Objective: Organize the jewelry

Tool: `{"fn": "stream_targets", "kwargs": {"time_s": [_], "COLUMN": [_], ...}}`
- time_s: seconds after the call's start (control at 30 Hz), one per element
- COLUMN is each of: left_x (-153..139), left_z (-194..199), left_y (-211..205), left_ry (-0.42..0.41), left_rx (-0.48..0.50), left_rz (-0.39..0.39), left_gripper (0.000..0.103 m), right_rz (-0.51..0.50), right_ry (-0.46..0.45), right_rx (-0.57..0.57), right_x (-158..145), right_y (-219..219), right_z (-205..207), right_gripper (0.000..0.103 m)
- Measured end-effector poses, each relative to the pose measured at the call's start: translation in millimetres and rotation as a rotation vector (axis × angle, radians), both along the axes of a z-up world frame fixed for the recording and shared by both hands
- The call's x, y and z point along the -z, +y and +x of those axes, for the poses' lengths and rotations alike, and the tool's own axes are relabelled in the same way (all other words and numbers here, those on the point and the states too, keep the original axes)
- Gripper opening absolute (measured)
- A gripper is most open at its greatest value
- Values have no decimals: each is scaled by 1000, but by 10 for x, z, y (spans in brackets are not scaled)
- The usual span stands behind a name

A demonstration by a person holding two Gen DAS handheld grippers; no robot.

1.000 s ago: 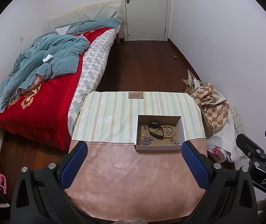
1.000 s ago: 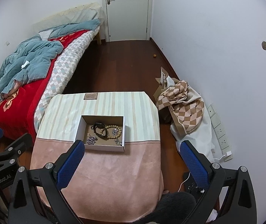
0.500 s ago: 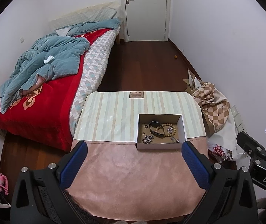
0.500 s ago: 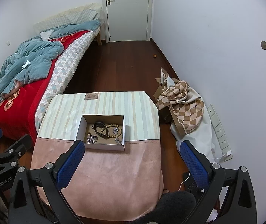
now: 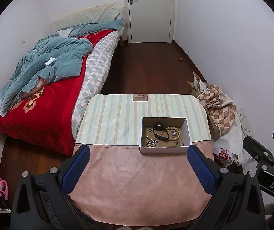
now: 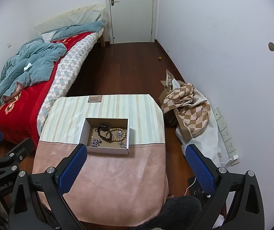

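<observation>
The left gripper (image 5: 137,169) and the right gripper (image 6: 135,164) are held wide apart and empty above the table (image 5: 129,182), almost as before; only a small drift is seen. The jewelry (image 5: 162,134) lies in the cardboard box (image 5: 163,149) at the cloth's seam. Wall sockets (image 6: 225,134) are seen fully only from the right wrist.

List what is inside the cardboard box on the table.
The box holds a black band lying over a wooden bead bracelet, silver chain pieces, a small dark ring and other small bits. Whatever lies against the near wall is hidden.
</observation>
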State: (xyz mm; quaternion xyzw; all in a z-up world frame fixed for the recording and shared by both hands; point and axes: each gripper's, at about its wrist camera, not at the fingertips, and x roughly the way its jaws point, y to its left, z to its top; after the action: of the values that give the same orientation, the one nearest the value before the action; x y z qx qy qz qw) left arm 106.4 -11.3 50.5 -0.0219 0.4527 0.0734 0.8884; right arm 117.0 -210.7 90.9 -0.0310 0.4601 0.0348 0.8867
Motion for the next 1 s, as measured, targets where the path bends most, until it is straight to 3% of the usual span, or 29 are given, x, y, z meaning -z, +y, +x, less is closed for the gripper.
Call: {"fn": "stream_targets", "kwargs": {"time_s": [1.0], "left_x": [-60], "left_z": [-30], "left_y": [-15], "left_ry": [-18], "left_rx": [4], "left_rz": [5], "left_gripper": [103], "right_rz": [6], "right_ry": [1], "right_rx": [0], "right_x": [-38], "right_y": [-59], "right_z": [-21], "right_gripper": [103]}}
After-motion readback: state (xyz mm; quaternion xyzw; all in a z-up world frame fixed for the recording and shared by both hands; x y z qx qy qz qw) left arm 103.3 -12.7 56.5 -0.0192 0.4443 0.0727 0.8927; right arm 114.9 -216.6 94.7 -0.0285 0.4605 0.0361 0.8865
